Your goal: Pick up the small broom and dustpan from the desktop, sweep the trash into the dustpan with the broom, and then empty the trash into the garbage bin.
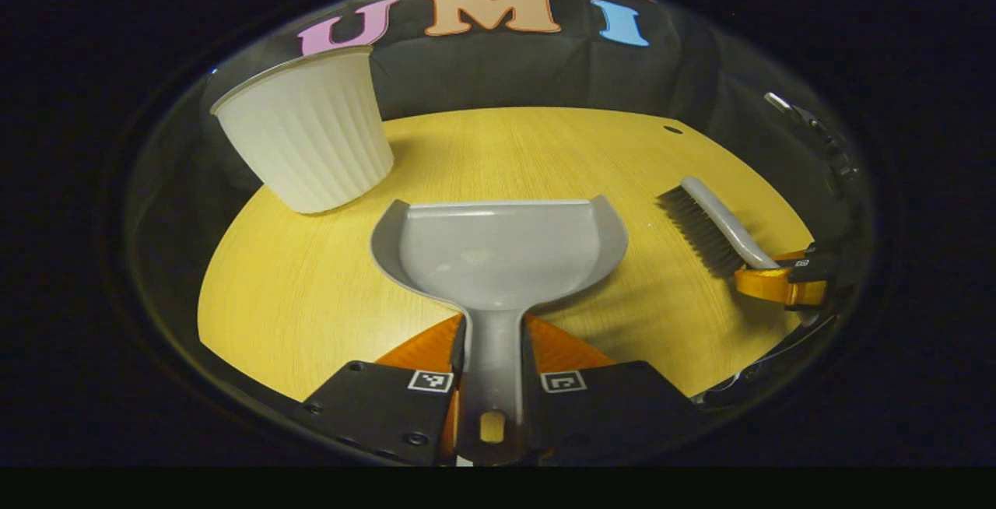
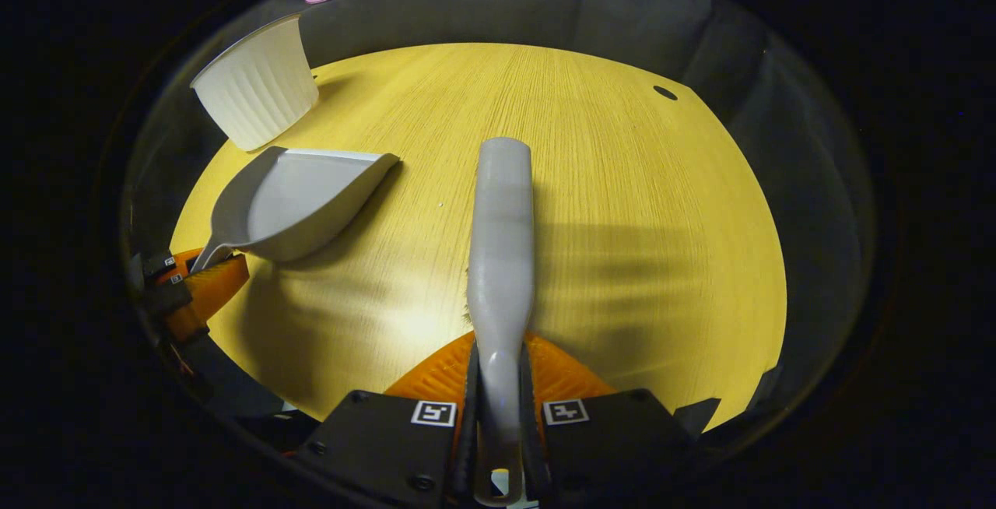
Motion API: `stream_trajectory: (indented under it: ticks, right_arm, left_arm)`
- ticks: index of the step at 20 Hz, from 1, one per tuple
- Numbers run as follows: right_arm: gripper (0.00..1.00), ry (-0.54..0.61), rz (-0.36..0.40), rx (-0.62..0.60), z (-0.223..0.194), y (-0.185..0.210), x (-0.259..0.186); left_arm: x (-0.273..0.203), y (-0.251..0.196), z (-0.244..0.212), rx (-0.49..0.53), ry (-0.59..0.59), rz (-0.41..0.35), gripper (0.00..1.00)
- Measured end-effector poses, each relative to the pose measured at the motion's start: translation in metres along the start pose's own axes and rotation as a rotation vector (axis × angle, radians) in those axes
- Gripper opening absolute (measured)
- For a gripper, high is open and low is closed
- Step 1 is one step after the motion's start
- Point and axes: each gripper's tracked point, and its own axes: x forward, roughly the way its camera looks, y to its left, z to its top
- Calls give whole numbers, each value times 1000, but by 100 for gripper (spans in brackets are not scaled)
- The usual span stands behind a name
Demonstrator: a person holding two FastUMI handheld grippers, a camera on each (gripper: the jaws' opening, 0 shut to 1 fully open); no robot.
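You're clamping left hand-held gripper [image 1: 492,384] on stiff, light dustpan [image 1: 498,248] handle; right hand-held gripper [image 2: 498,408] gripping rigid broom [image 2: 502,252] handle.

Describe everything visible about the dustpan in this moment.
The dustpan is grey, smooth and looks like plastic: a wide shallow scoop with raised side walls and a straight front lip, narrowing to a handle with a slot near its end. Its scoop looks empty. The left gripper is shut on the handle, both fingers pressing its sides. In the right gripper view it sits over the yellow wooden desktop, its lip pointing toward the white ribbed bin; whether it touches the desktop is unclear.
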Motion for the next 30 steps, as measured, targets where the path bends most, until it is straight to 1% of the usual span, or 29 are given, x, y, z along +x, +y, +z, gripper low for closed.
stream_trajectory:
  ticks: [2,3,4,5,6,7,8,9,11,13,14,15,16,18,20,21,22,23,25,26,27,30]
  right_arm:
    - [28,8,0,-15,-1,2,1]
    - [30,13,0,-17,-2,3,2]
    - [36,14,0,-19,-2,7,1]
    - [53,16,6,-18,-3,11,1]
    - [60,19,10,-21,-4,14,1]
    - [73,22,9,-27,-6,15,-2]
    - [84,15,11,-29,-6,17,-2]
    - [94,5,-1,-30,-6,16,-4]
    - [100,-33,-2,-17,-2,14,-11]
    - [100,-136,-6,4,14,6,-32]
    - [100,-217,10,11,23,3,-50]
    - [100,-314,38,8,33,1,-73]
    - [100,-419,65,-3,43,-3,-98]
    - [100,-635,85,-37,50,-16,-154]
    - [100,-792,100,-59,41,-26,-195]
    - [100,-848,113,-67,36,-31,-215]
    - [100,-877,120,-73,29,-38,-229]
    - [100,-904,128,-72,24,-42,-242]
    - [100,-943,143,-60,19,-45,-254]
    - [100,-971,144,-48,19,-48,-263]
    - [100,-986,139,-39,18,-51,-270]
    - [100,-1039,99,-6,19,-60,-289]
  left_arm:
    - [0,-5,-4,5,14,-12,31]
    - [-4,-10,-4,5,10,-29,39]
    - [-5,-16,-3,15,1,-49,51]
    - [-6,-20,-4,27,0,-60,68]
    - [-6,-23,-5,36,1,-68,78]
    - [-7,-25,-6,41,0,-69,90]
    - [-7,-24,-6,45,-1,-63,96]
    - [-8,-23,-7,51,-5,-53,98]
    - [-15,-17,0,61,-45,-20,97]
    - [-33,-5,21,55,-136,53,97]
    - [-47,2,35,55,-194,93,100]
    - [-67,7,46,53,-252,134,96]
    - [-94,9,64,41,-322,161,96]
    - [-148,-2,94,5,-459,166,95]
    - [-196,-17,119,2,-566,187,95]
    - [-215,-25,132,17,-615,203,87]
    - [-222,-34,143,34,-653,208,100]
    - [-236,-45,153,53,-693,201,95]
    - [-260,-69,170,88,-763,186,94]
    - [-248,-73,165,102,-780,177,94]
    - [-254,-79,165,110,-795,168,93]
    - [-260,-99,173,130,-827,104,94]
